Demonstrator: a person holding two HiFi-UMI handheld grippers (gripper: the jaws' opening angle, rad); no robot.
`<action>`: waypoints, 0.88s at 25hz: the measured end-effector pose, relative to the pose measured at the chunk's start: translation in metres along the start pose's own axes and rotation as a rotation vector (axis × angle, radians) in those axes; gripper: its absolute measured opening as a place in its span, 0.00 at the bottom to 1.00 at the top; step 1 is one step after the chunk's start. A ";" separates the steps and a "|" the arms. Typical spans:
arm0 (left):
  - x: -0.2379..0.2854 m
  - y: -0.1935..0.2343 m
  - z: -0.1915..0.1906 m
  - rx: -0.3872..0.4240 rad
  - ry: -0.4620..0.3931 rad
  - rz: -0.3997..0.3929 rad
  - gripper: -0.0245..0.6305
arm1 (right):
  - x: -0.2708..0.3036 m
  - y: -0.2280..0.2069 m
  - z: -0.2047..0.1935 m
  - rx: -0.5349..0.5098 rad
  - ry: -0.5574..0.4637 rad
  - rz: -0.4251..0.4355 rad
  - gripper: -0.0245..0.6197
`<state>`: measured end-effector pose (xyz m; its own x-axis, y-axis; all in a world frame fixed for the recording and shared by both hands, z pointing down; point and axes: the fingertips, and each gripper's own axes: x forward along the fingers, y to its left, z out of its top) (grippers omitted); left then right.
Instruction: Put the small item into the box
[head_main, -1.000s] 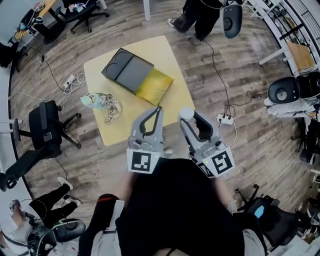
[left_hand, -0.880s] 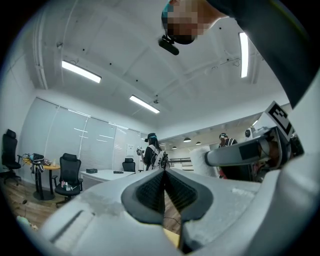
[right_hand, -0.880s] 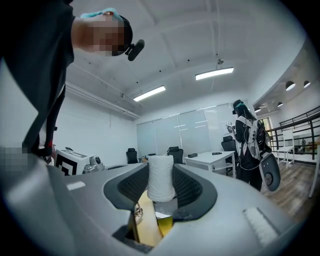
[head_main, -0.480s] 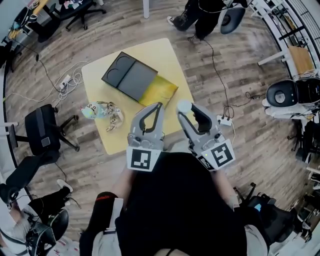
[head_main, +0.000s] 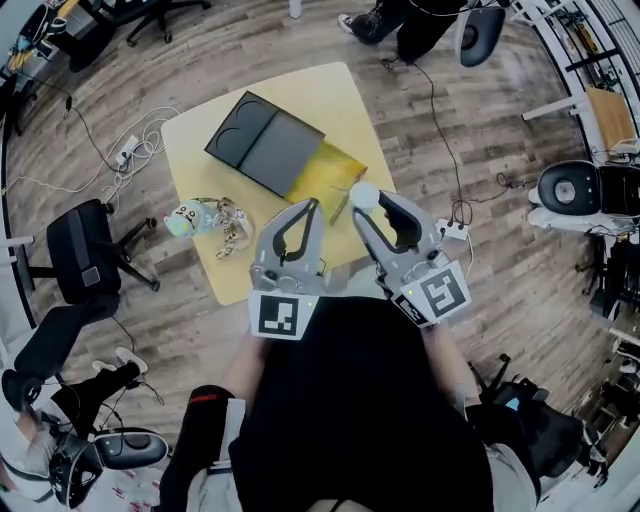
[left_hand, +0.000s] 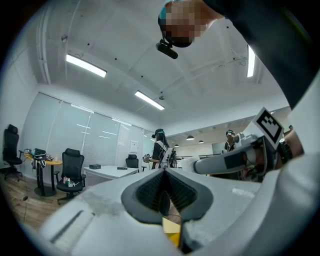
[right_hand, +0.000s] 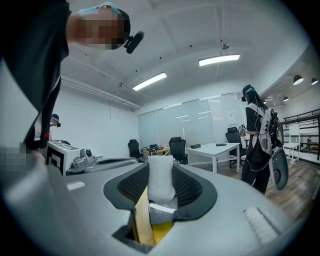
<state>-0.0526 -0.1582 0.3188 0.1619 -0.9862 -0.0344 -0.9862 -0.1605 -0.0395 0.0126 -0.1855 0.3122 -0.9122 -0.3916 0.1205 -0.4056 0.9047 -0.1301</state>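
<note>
The small white item (right_hand: 161, 178) is gripped between the pads of the right gripper (head_main: 368, 201). Its long axis is laid along the fingers, so that its rounded end is seen past the fingertips. The left gripper (left_hand: 164, 175) is clenched on nothing, its jaws pressed together, and it is held just beside the right one, on its left. The box (head_main: 262, 140) is opened on the yellow table (head_main: 330, 95), and its yellow open part (head_main: 335, 172) lies directly ahead of the right fingertips and slightly to their left. From above the item is seen at the near corner of this part. How high it is held above the box cannot be told. The left fingertips are about equally near, but the loaded right hand is judged to be the one for the placing, by a short reach forward and leftward. A colourful toy (head_main: 205, 217) lies well to the left of both grippers.
</note>
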 end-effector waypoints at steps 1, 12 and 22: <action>0.001 0.001 -0.001 -0.007 -0.005 0.004 0.04 | 0.004 -0.003 -0.003 0.002 0.006 0.002 0.28; 0.003 0.006 -0.032 -0.019 0.045 0.071 0.04 | 0.029 -0.025 -0.041 0.034 0.105 0.064 0.28; 0.006 0.008 -0.055 -0.034 0.084 0.143 0.04 | 0.045 -0.045 -0.101 0.076 0.244 0.094 0.28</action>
<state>-0.0617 -0.1681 0.3735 0.0174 -0.9988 0.0464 -0.9998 -0.0177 -0.0063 -0.0040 -0.2272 0.4225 -0.9089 -0.2462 0.3366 -0.3314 0.9163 -0.2247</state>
